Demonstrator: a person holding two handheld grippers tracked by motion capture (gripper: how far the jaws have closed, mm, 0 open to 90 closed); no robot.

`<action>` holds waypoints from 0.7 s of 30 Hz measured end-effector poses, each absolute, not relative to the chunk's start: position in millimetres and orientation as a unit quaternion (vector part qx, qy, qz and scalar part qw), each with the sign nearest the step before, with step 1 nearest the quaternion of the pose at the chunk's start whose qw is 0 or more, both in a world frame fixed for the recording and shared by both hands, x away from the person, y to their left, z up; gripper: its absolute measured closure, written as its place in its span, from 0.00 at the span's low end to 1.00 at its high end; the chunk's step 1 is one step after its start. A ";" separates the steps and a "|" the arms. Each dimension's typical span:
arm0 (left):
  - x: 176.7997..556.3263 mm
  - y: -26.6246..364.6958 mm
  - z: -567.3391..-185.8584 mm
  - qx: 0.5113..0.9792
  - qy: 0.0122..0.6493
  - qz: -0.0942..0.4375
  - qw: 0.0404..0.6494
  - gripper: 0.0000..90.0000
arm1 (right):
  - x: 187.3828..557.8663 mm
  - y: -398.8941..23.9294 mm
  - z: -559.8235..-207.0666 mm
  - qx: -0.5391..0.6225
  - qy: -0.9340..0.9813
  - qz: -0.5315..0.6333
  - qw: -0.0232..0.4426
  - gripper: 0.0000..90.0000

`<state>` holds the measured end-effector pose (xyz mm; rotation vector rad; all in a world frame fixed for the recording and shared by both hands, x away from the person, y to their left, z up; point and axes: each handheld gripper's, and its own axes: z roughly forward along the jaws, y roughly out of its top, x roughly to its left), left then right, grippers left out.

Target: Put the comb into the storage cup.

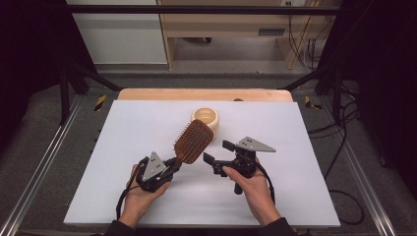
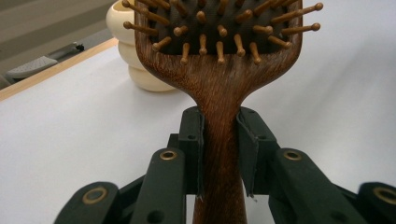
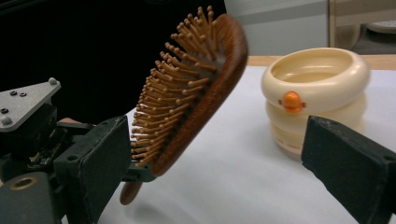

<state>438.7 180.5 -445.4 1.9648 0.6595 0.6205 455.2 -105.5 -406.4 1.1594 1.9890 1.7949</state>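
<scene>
Left gripper (image 1: 173, 166) is clamped on the neck of the wooden hairbrush (image 1: 193, 141), and from my seat its own view shows both black jaws pressed flat against either side of the handle (image 2: 219, 154), just below where it widens into the head. I hold the brush lifted off the white table (image 1: 123, 147), its head tilted up and away, the rounded wooden bristles (image 2: 219, 32) facing up in that view.

Right gripper (image 1: 216, 153) sits just beside it, a short gap from the brush head, with my hand (image 1: 253, 186) wrapped round its grip. Its jaws stand wide apart with nothing between the pads; its own view looks through that gap at the bristle side of the brush and at the other gripper's grey plate (image 3: 25, 103) beyond.

Farther out, right behind the brush head, a cream ring-shaped container (image 1: 206, 118) stands upright on the table. It looks like two stacked rings, open at the top, with a small orange knob (image 3: 291, 101) on its side. Whether the brush touches it I cannot tell.
</scene>
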 end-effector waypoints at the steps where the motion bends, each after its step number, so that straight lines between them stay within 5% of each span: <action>1: 438.4 180.4 -444.8 0.801 0.268 0.255 0.470 0.81 | 456.0 -102.4 -405.6 0.394 0.678 0.611 0.110 0.10; 21: 433.5 176.9 -442.5 0.804 0.245 0.256 0.477 0.81 | 470.2 -72.5 -393.9 0.396 0.667 0.627 0.069 0.16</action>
